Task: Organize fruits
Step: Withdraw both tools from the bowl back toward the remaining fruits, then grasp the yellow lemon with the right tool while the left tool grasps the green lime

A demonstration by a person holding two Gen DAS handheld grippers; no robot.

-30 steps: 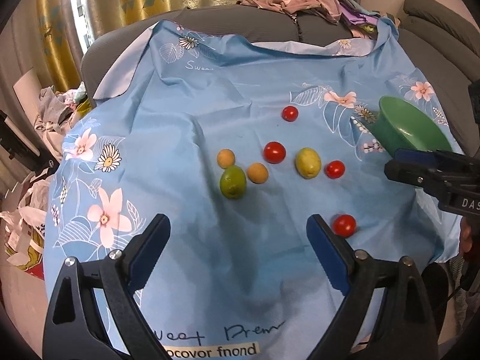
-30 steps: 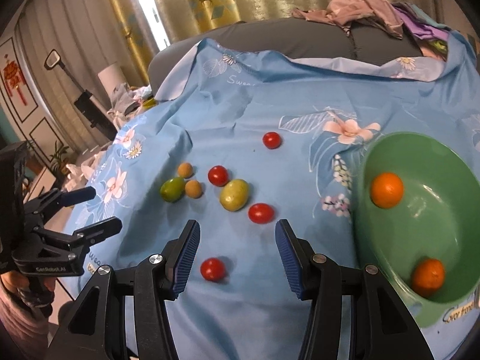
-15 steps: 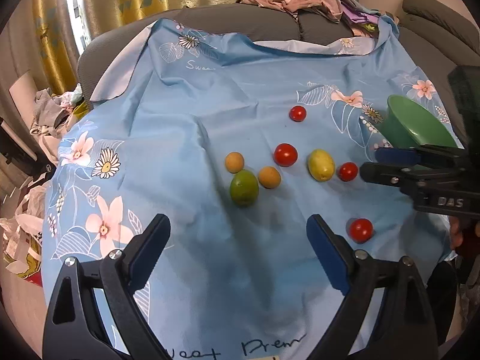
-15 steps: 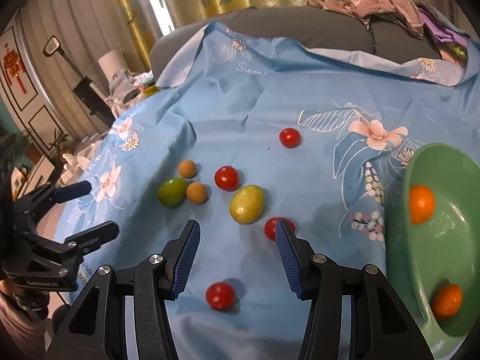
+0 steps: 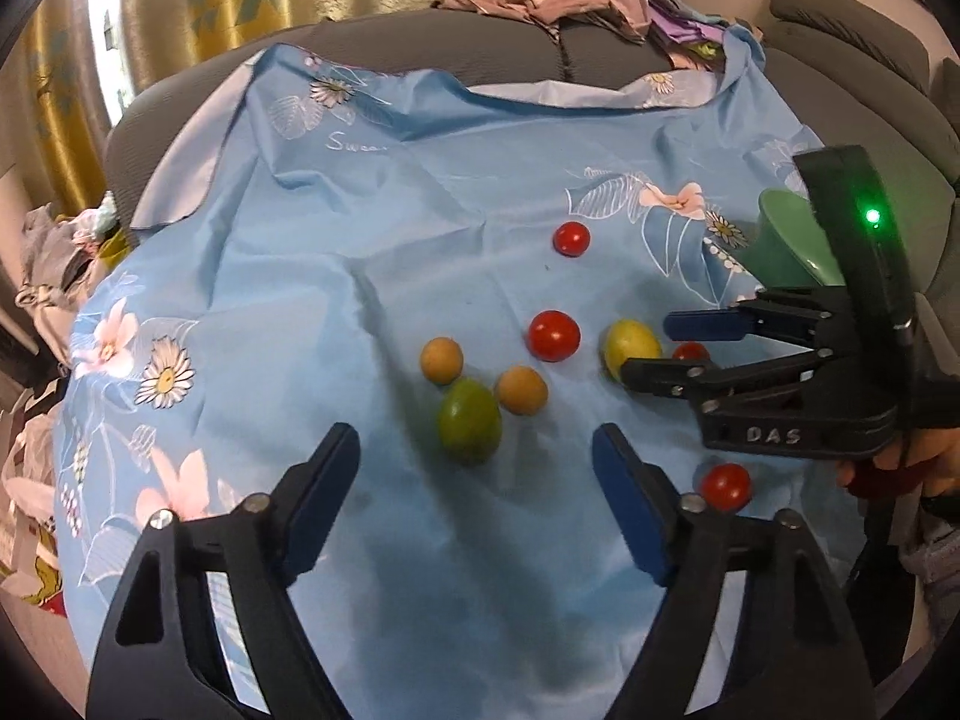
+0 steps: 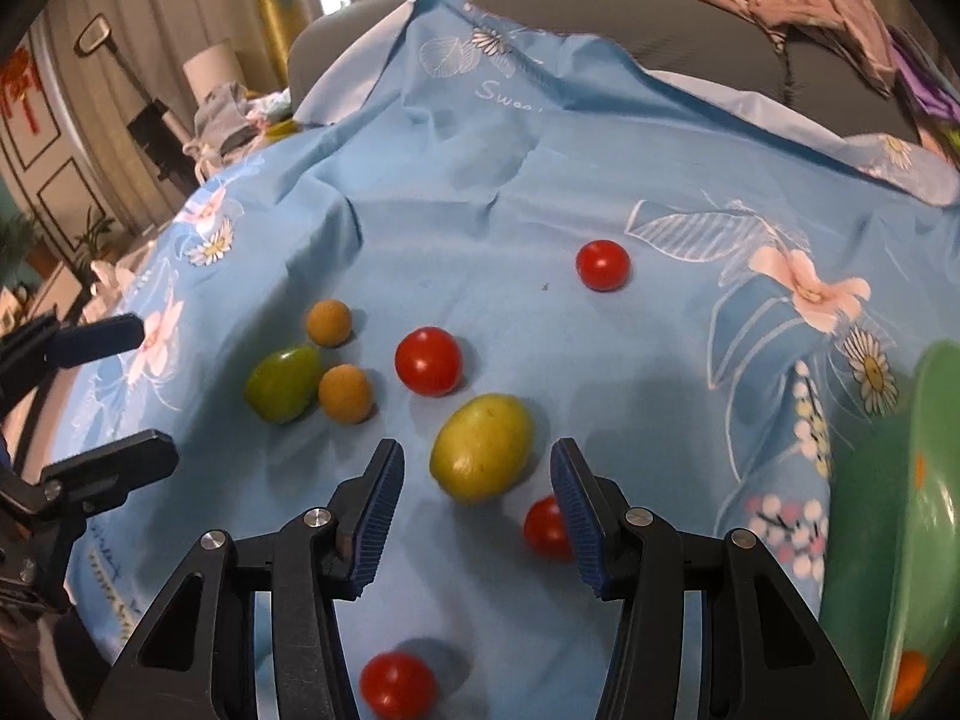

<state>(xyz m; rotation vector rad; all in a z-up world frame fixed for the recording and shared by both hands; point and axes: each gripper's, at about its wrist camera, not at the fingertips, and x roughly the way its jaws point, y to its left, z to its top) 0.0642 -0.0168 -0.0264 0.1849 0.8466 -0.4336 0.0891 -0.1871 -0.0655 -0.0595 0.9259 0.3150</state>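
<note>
The right gripper (image 6: 474, 516) hangs apart over the yellow-green fruit (image 6: 482, 447), pads not touching it. The left gripper (image 5: 477, 498), jaws just narrowing and empty, sits near the green fruit (image 5: 468, 427), left of that yellow one. The green bowl (image 6: 936, 480) stands right of it.

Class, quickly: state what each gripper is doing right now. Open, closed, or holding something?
Left gripper: open, holding nothing; its jaws have just been closing, above the green fruit.
Right gripper: open, holding nothing; the yellow-green fruit sits just ahead of its jaws.
</note>
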